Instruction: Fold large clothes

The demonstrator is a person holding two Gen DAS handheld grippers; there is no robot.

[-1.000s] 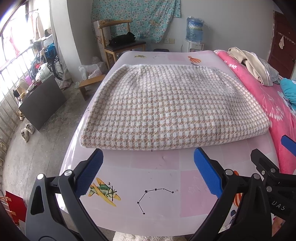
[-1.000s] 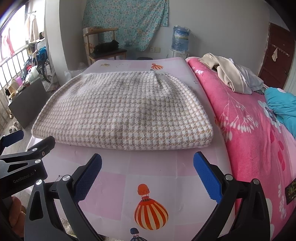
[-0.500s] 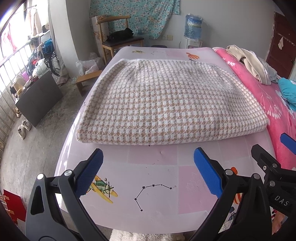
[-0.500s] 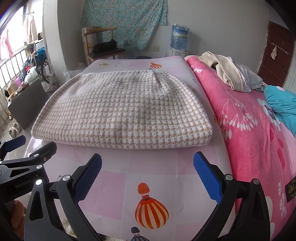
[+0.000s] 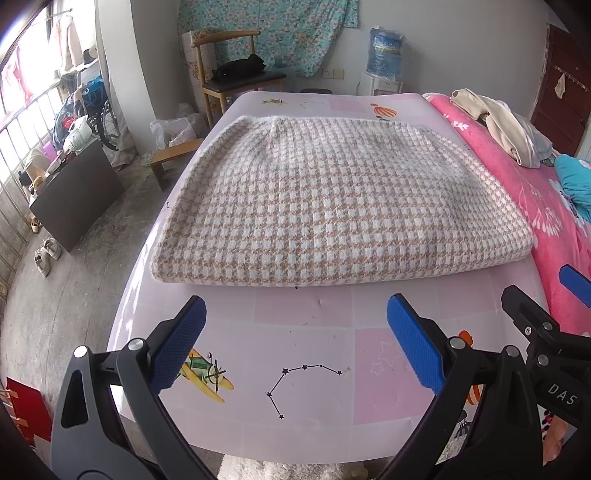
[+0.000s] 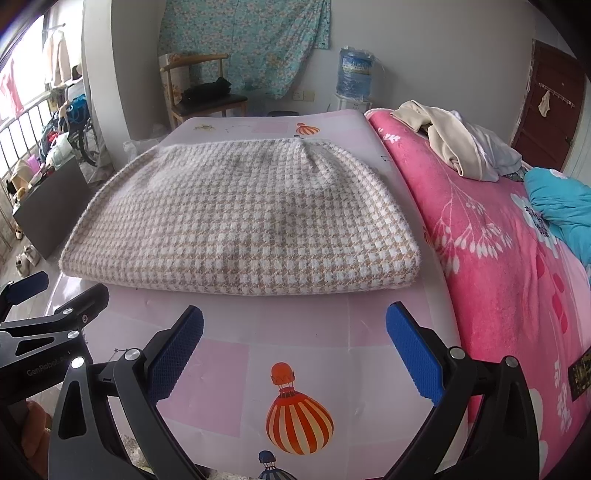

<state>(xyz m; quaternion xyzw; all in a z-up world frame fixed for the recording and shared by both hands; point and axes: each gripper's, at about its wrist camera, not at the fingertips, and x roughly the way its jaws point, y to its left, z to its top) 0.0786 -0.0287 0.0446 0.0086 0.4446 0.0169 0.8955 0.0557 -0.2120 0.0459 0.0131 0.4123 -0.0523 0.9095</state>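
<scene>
Left wrist: folded garment (image 5: pixel 332 206) flat, near edge short of left gripper (image 5: pixel 295 328), right gripper (image 6: pixel 294 328); both released.

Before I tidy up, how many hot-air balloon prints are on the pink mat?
3: a large balloon near the right gripper, a blue balloon below it, a balloon beyond the folded checked garment. The garment may hide more.

A pale pink printed mat (image 5: pixel 317 354) covers the near side of the bed, beside a pink floral blanket (image 6: pixel 491 258) carrying a heap of cream clothes (image 6: pixel 443 140) and a teal cloth (image 6: pixel 561 199). Beyond stand a wooden chair (image 5: pixel 236 74), a water dispenser bottle (image 5: pixel 384 51) and a floral wall hanging (image 5: pixel 269 33).
</scene>
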